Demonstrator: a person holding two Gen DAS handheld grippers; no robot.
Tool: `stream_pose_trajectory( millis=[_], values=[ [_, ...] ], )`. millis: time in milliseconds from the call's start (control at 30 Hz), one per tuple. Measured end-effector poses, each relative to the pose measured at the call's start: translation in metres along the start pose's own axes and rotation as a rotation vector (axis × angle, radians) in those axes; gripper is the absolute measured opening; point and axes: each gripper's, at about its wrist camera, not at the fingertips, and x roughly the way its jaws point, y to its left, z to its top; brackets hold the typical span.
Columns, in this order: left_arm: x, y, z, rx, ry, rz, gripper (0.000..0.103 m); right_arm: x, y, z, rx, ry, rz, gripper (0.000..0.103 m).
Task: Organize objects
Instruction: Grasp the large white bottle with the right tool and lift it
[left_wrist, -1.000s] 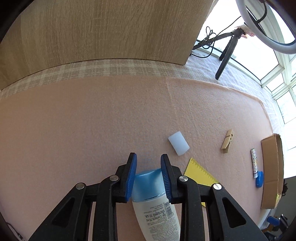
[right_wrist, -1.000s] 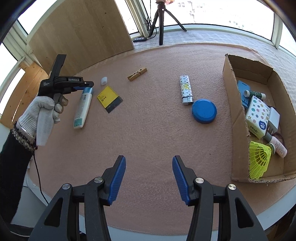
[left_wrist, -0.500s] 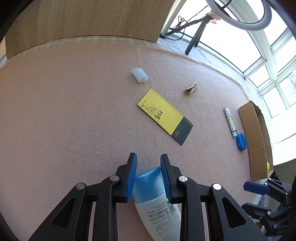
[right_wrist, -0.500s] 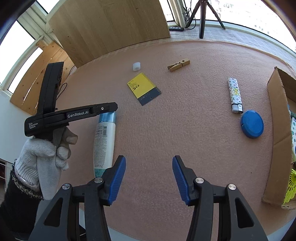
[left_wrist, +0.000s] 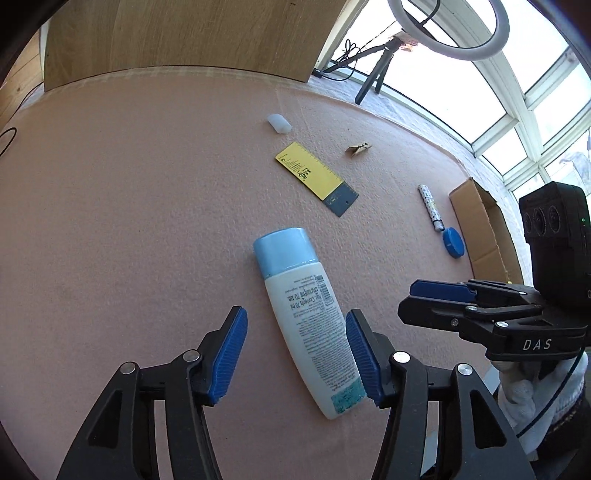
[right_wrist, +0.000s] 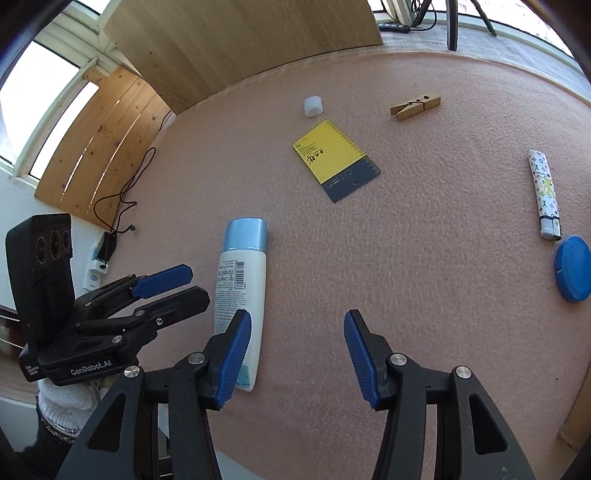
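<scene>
A white lotion bottle (left_wrist: 306, 314) with a light blue cap lies flat on the pink mat; it also shows in the right wrist view (right_wrist: 242, 295). My left gripper (left_wrist: 295, 358) is open, its jaws either side of the bottle's lower half, not touching it. My right gripper (right_wrist: 295, 354) is open and empty, just right of the bottle's bottom end. A yellow ruler card (right_wrist: 338, 160), a white cap (right_wrist: 313, 106), a wooden clothespin (right_wrist: 415, 107), a patterned lighter (right_wrist: 543, 194) and a blue lid (right_wrist: 572, 267) lie on the mat.
A cardboard box (left_wrist: 484, 229) stands at the mat's right side. A wooden board (right_wrist: 236, 48) leans at the back. A tripod (left_wrist: 373, 77) and cables stand by the windows. The mat's near edge (right_wrist: 332, 465) is close below the right gripper.
My left gripper let go of the bottle's cap end, opened and drew back along the bottle, which now lies on the mat. My right gripper moved in close beside it.
</scene>
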Motion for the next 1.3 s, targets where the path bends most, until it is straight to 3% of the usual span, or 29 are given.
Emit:
stream_pose_trajectory(
  millis=[167, 567, 933, 1167, 1300],
  values=[
    [0.008, -0.011, -0.009, 0.002, 0.025, -0.007, 0.062, 0.017, 0.008, 0.003, 0.002, 0.039, 0.041, 0.051],
    [0.019, -0.02, -0.015, 0.027, 0.051, 0.063, 0.066, 0.039, 0.026, 0.016, -0.019, 0.065, 0.048, 0.053],
    [0.027, -0.017, -0.014, -0.014, 0.059, 0.005, 0.065, 0.054, 0.037, 0.013, -0.044, 0.086, 0.066, 0.053],
    [0.034, -0.022, -0.014, -0.016, 0.057, -0.008, 0.064, 0.059, 0.041, 0.007, -0.065, 0.098, 0.064, 0.041],
    [0.034, -0.022, -0.013, -0.024, 0.05, -0.005, 0.053, 0.056, 0.038, 0.005, -0.06, 0.078, 0.056, 0.038]
  ],
)
